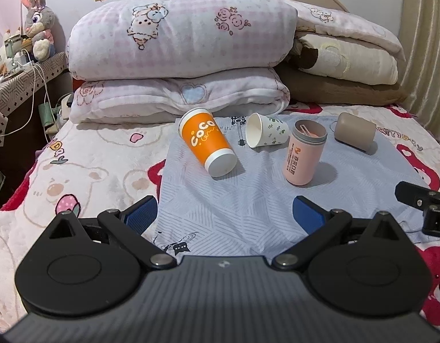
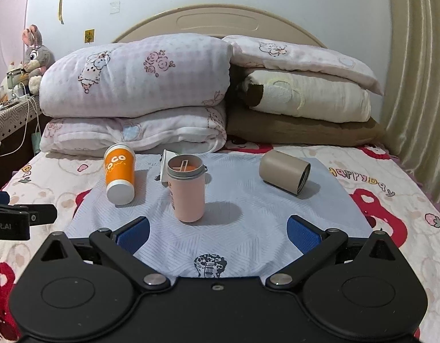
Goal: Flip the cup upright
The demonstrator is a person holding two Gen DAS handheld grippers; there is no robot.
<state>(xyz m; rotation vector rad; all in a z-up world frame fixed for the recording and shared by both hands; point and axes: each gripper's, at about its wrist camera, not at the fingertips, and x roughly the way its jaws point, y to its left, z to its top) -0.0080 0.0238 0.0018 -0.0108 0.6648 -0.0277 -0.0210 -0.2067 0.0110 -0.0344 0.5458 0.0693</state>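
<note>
Both jaws are held wide and empty — left gripper [image 1: 225, 214], right gripper [image 2: 218, 230]. The orange cup [image 1: 207, 141] is seen lying on its side on the grey cloth [image 1: 248, 200] — beside an upright pink cup [image 1: 304, 153].

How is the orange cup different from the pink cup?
The orange cup lies tipped over on its side; the pink cup stands upright. The orange cup has white bands and "CoCo" lettering; the pink cup has a grey rim with its open mouth facing up. Both sit on the blue-grey cloth on the bed.
</note>
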